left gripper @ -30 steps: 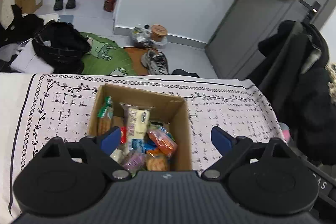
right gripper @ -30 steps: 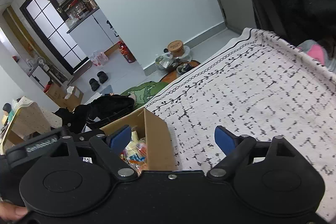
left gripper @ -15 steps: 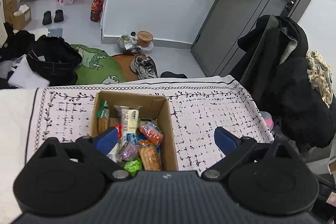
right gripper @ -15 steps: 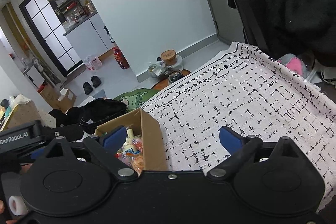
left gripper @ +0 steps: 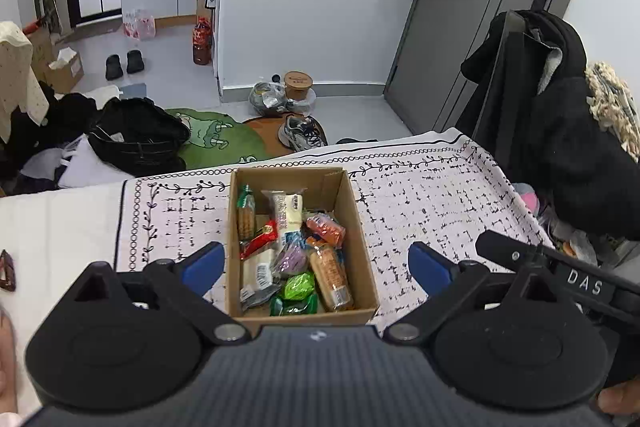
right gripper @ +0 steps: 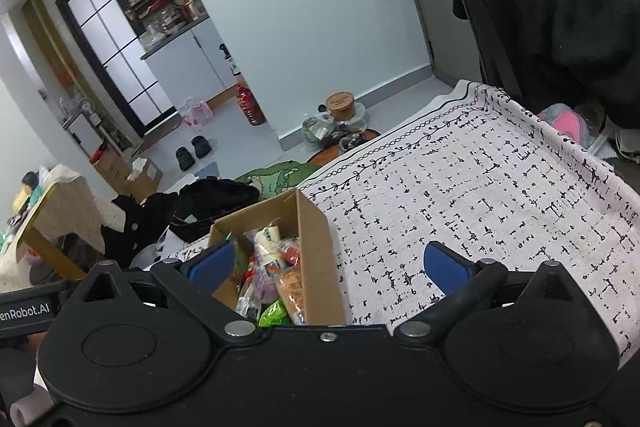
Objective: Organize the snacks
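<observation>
Open brown cardboard box (left gripper: 362, 227) sitting on a white tablecloth with black dash print (left gripper: 432, 203), packed with small wrapped snacks: a pale cream bar in clear wrap (left gripper: 289, 211) leaning up against the far end, a red sachet (left gripper: 262, 233), an orange-wrapped biscuit pack (left gripper: 330, 269), a purple sweet (left gripper: 293, 259), bright green wrappers (left gripper: 299, 285) nearest the front wall. Left gripper (left gripper: 316, 263) held above the box, blue-padded jaws spread wide to either side of it, nothing between them. Right gripper (right gripper: 330, 261) off to the box's right over bare cloth, jaws likewise spread and empty. Judged risks from here: packets piled loosely and overlapping, so a closing pinch likely to catch two wrappers at once or drag a neighbour out; slick film apt to slip from the pads; a low descent liable to knock a finger against the thin cardboard wall and shove or tip the light box; cloth possibly bunching under any such push; soft biscuits easily crushed by a hard squeeze
</observation>
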`<state>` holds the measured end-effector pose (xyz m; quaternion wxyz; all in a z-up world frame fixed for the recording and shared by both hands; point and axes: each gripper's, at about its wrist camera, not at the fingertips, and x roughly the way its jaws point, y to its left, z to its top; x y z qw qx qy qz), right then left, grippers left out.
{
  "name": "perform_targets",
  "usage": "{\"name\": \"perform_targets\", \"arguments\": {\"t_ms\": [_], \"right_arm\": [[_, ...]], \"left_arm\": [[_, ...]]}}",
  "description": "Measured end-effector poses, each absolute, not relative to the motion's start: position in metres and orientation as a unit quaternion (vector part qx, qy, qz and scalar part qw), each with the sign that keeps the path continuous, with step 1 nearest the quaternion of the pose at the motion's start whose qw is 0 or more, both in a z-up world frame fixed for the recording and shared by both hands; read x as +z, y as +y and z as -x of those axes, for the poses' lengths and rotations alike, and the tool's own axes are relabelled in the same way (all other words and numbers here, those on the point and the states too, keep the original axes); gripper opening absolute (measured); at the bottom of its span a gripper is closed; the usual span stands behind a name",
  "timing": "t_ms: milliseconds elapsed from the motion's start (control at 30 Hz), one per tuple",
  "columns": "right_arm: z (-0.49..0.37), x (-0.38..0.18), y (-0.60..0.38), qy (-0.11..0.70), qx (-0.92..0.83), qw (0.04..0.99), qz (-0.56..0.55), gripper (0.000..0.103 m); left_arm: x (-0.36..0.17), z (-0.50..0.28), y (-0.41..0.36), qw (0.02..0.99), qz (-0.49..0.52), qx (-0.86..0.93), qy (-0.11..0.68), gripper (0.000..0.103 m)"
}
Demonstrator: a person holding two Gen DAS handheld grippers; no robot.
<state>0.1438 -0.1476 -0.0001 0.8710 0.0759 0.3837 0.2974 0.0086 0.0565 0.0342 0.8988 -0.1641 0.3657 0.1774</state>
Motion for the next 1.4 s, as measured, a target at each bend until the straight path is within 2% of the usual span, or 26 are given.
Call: {"name": "perform_targets", "arguments": {"t_ms": [533, 1400], "right_arm": [[-0.097, 0.023, -0.163, 0.368, 0.271, 0.889, -0.023, 0.102], [-0.040, 0.007, -0.161, 0.349, 0.244, 0.904, 0.043, 0.103]], "left_arm": [[0.037, 0.037, 0.044, 0.904, 0.150, 0.178, 0.359, 0.098], [0.020, 0.087, 0.033, 0.903, 0.135, 0.185, 0.363, 0.098]]}}
